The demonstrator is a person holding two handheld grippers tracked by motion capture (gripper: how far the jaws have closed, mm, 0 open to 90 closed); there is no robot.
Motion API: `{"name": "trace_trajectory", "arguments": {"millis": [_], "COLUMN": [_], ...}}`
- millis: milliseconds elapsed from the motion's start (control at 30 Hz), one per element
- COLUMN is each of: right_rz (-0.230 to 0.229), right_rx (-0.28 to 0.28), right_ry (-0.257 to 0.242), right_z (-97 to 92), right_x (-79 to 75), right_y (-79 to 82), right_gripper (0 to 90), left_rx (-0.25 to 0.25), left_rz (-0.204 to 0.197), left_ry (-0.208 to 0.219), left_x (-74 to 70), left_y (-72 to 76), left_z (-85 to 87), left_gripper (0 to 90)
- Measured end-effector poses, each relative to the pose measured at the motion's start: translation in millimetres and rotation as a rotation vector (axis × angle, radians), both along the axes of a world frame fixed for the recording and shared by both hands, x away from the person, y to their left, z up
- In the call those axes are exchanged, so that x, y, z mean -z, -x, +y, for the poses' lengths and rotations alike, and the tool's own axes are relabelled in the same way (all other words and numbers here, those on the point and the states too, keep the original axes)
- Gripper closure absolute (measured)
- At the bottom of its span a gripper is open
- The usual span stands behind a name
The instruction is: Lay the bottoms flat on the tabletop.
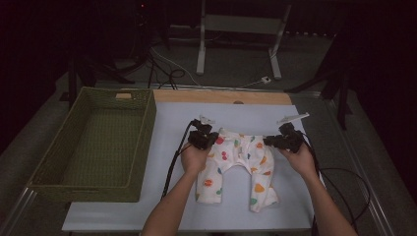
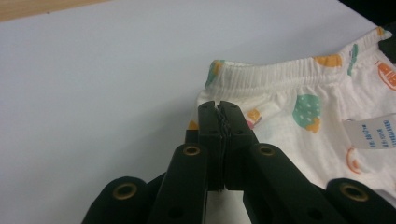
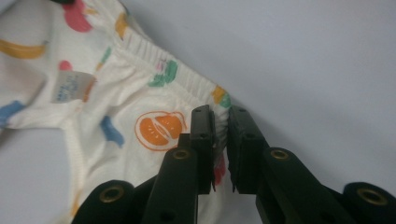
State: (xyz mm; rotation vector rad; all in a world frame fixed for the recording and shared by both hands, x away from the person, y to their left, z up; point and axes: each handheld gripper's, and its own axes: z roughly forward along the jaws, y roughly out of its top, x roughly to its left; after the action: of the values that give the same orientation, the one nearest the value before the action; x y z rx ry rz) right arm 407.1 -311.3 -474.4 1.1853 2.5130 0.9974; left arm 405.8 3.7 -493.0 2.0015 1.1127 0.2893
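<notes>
Both forearms in from the bottom edge of the high view, angled inward toward a pair of small white pants (image 1: 239, 164) printed with coloured fruit, spread flat on the pale sheet over the table (image 1: 123, 206), waistband away from the person, legs toward the person. Left hand (image 1: 195, 158) wrapped around the left hand-held gripper (image 1: 208, 139) at the waistband's left corner; right hand (image 1: 298, 157) around the right hand-held gripper (image 1: 271, 142) at the right corner. Cables trailing back along both arms.

Left gripper view: jaws of the left hand-held gripper (image 2: 218, 108) clenched together at the pants' (image 2: 299, 116) corner just below the elastic; cloth between the pads not clearly visible. A white label on the fabric farther right.

Right gripper view: right hand-held gripper (image 3: 220, 112) grasping the waistband edge of the pants (image 3: 140, 107), a fold of cloth pinched in the narrow gap between the jaws, beside an orange-slice print.

High view only: a woven green basket (image 1: 59, 147) standing on the table to the left of the pants, well apart from them.
</notes>
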Motion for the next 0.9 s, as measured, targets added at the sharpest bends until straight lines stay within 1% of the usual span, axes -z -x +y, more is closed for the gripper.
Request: {"name": "trace_trajectory", "arguments": {"millis": [33, 67, 100, 167, 200, 233, 267, 300, 333, 367, 467, 500, 567, 600, 633, 667, 733, 800, 833, 867, 900], "right_rz": [0.035, 0.038, 0.031, 0.033, 0.041, 0.034, 0.033, 0.035, 0.04, 0.046, 0.067, 0.074, 0.068, 0.071, 0.078, 0.076, 0.059, 0.069, 0.069, 0.066, 0.059], "right_rx": [-0.004, -0.009, -0.01, -0.002, 0.002, -0.006, 0.003, 0.013, 0.019, 0.022, 0.024, 0.026, 0.012, 0.01, 0.013, 0.008, 0.005, 0.001, -0.001, 0.001, -0.001], "right_ry": [0.02, 0.045, 0.052, 0.045, 0.055, 0.064, 0.071, 0.068, 0.055, 0.041, 0.03, 0.019, 0.019, 0.012, -0.003, -0.011, -0.029, -0.041, -0.05, -0.059, -0.07], "right_z": [1.4, 3.4, 5.1, 6.3, 7.9, 8.2, 8.4, 7.4, 5.4, 3.3, -1.2, -1.9, -3.4, -4.1, -4.6, -5.5, -6.8, -7.6, -7.7, -8.0, -8.5], "right_x": [1.9, 1.8, 0.4, -1.0, -1.1, -0.3, 0.7, 1.9, 3.3, 5.0, 9.4, 10.7, 12.9, 13.8, 14.3, 14.7, 15.0, 15.0, 14.5, 13.6, 12.8], "right_y": [-5.8, -9.7, -13.6, -22.3, -25.2, -27.7, -29.1, -29.9, -29.9, -29.3, -23.6, -20.6, -14.0, -10.8, -7.2, -4.0, 3.4, 9.7, 13.2, 17.1, 21.6], "right_gripper": [81.5, 81.4, 81.4, 80.8, 80.2, 78.2, 75.0, 73.1, 71.1, 69.3, 64.6, 63.3, 61.4, 60.1, 59.1, 58.1, 55.8, 53.2, 51.7, 51.0, 50.6], "left_rx": [-0.003, -0.01, -0.013, -0.008, -0.008, -0.008, -0.002, -0.001, -0.006, 0.0, 0.005, 0.016, 0.026, 0.035, 0.041, 0.044, 0.055, 0.068, 0.077, 0.076, 0.081], "left_rz": [0.008, 0.009, 0.01, 0.017, 0.023, 0.038, 0.054, 0.056, 0.055, 0.063, 0.083, 0.088, 0.086, 0.086, 0.085, 0.081, 0.089, 0.084, 0.085, 0.082, 0.08], "left_ry": [0.002, -0.006, -0.018, -0.047, -0.056, -0.057, -0.056, -0.065, -0.064, -0.057, -0.021, -0.018, 0.0, 0.005, -0.002, 0.0, 0.014, 0.022, 0.023, 0.038, 0.038], "left_x": [2.3, 4.7, 7.4, 12.7, 14.7, 16.4, 17.6, 18.1, 18.5, 19.0, 21.4, 22.0, 22.6, 23.1, 23.4, 23.9, 24.7, 23.9, 22.9, 22.4, 21.8], "left_y": [-2.0, -3.3, -4.6, -7.0, -7.9, -9.0, -9.6, -9.1, -8.1, -7.1, -2.0, 0.2, 6.2, 9.0, 11.5, 14.3, 19.0, 23.8, 26.0, 29.1, 31.8], "left_z": [0.0, 0.4, 0.4, 0.5, 0.8, 2.2, 4.7, 7.1, 9.6, 13.1, 21.0, 22.7, 24.9, 25.5, 25.5, 25.6, 25.8, 26.0, 26.6, 26.8, 27.4], "left_gripper": [89.4, 89.3, 89.3, 88.1, 85.8, 80.2, 77.4, 74.8, 71.4, 68.6, 66.1, 65.3, 63.7, 63.2, 62.2, 61.4, 60.7, 59.5, 58.7, 57.8, 56.9]}}
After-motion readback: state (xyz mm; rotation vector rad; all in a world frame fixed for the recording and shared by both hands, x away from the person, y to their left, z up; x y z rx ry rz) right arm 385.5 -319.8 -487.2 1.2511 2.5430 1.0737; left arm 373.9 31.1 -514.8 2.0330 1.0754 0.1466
